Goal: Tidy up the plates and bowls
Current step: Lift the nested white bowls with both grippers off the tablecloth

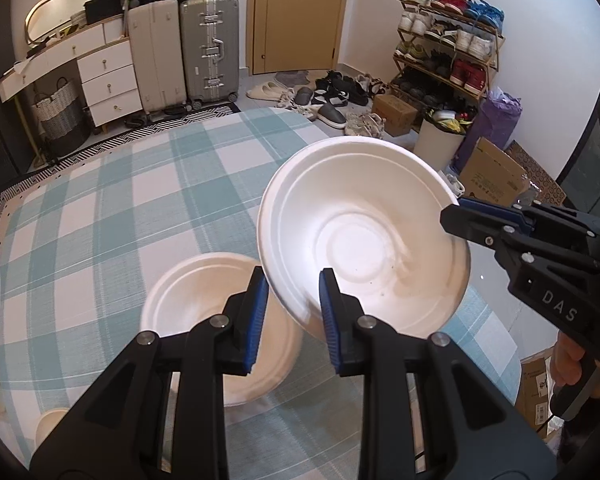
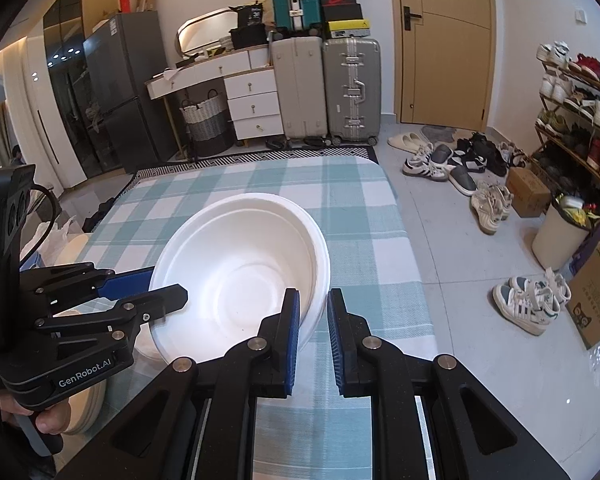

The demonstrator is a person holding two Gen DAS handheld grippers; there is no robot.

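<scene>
Aloft, an empty bowl [image 1: 364, 240] is clamped at opposite rims by both grippers, left [image 1: 294, 304] and right [image 2: 314, 320]; a second bowl [image 1: 204, 300] is shown on the desk [image 1: 100, 220] only by the left view.

Checked tablecloth [image 1: 100, 200] over table; 1 white plate [image 1: 204, 292] resting.

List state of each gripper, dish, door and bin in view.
left gripper: shut on white bowl's rim
right gripper: shut on the opposite rim
white bowl: lifted off the table, tilted, empty
plate: lying on the checked tablecloth, empty
door: closed
bin: full, no lid
</scene>
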